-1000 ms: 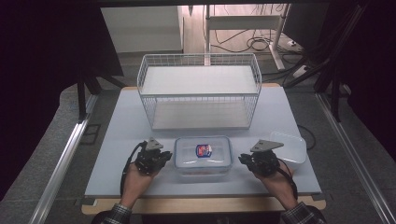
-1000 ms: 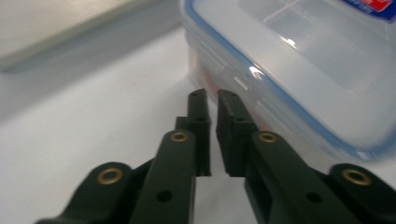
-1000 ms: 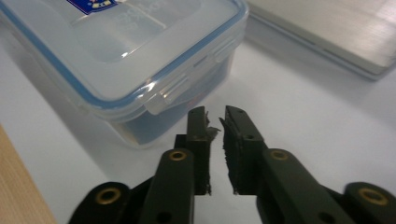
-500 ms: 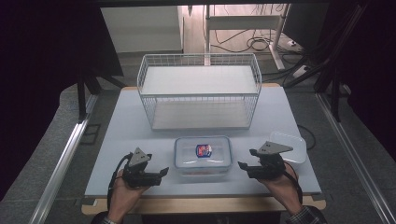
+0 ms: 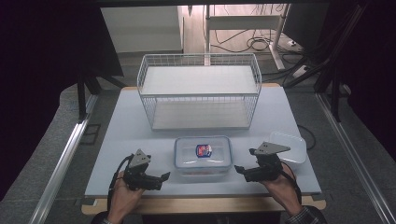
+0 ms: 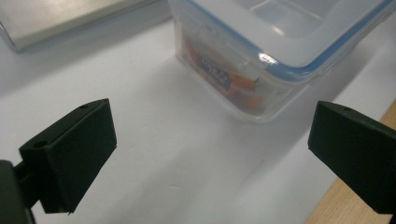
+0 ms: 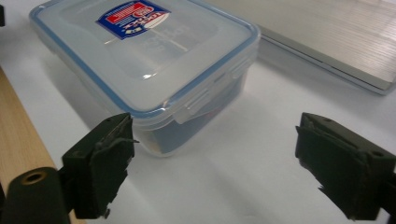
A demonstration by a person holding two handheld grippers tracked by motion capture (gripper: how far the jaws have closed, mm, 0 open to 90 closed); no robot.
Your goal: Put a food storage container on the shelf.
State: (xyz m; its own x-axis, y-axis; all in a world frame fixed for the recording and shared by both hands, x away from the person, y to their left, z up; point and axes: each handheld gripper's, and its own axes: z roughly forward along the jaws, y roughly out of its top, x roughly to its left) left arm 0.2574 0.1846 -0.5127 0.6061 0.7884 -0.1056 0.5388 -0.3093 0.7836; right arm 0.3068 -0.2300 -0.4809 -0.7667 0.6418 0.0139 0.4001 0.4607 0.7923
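The 2 grippers have just let go of the plastic container (image 5: 203, 154); a second ago both sat close against its short ends, and now each stands off with bare table between fingertips and box. The jaws of the left gripper (image 5: 161, 178) have just been opening and now stand wide apart with nothing between them; in the left gripper view the container (image 6: 275, 51) lies ahead of the fingers and toward the far jaw, not touching either pad. The left hand has also drawn back toward the near table edge. The jaws of the right gripper (image 5: 239, 170) have just been opening too; they are apart and empty, and the container (image 7: 149, 65) sits in front, near 1 pad but not pressed by it.

The lid is on, its side flaps look down, and something with a coloured wrapper is inside; I judge the closing or placing step is finished. The wire basket (image 5: 198, 91) stands beyond the fingers, well apart; a spare lid (image 5: 292, 144) lies behind the right gripper.
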